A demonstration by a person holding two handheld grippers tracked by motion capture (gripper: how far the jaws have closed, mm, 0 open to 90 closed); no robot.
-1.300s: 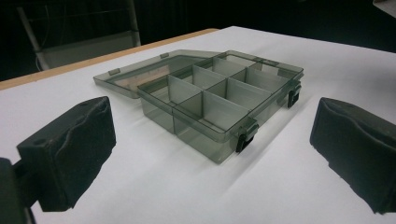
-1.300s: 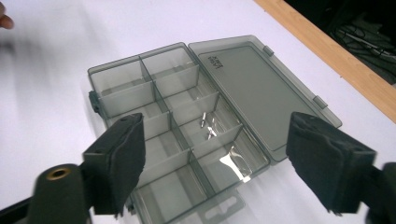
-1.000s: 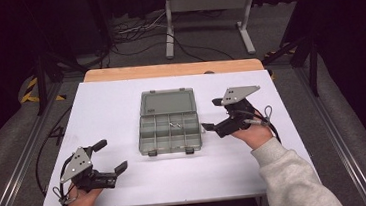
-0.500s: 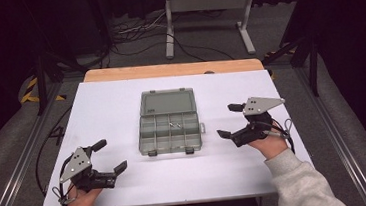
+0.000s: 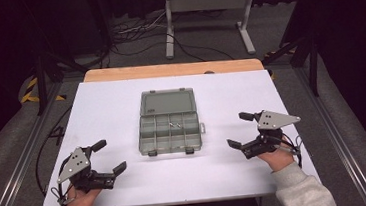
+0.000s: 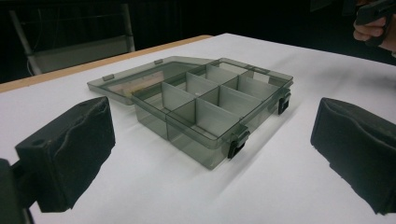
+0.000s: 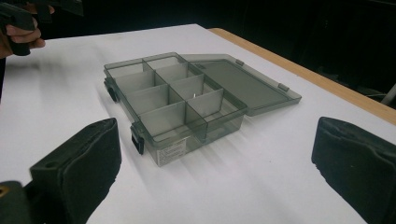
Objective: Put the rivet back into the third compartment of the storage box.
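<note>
Centrally, organizer box between both splayed tongs.

between the two grippers lies a box of smooth, glossy, translucent grey plastic. under them the table is matt white with a wooden far edge. the jaw pads look matt black, rough.
</note>
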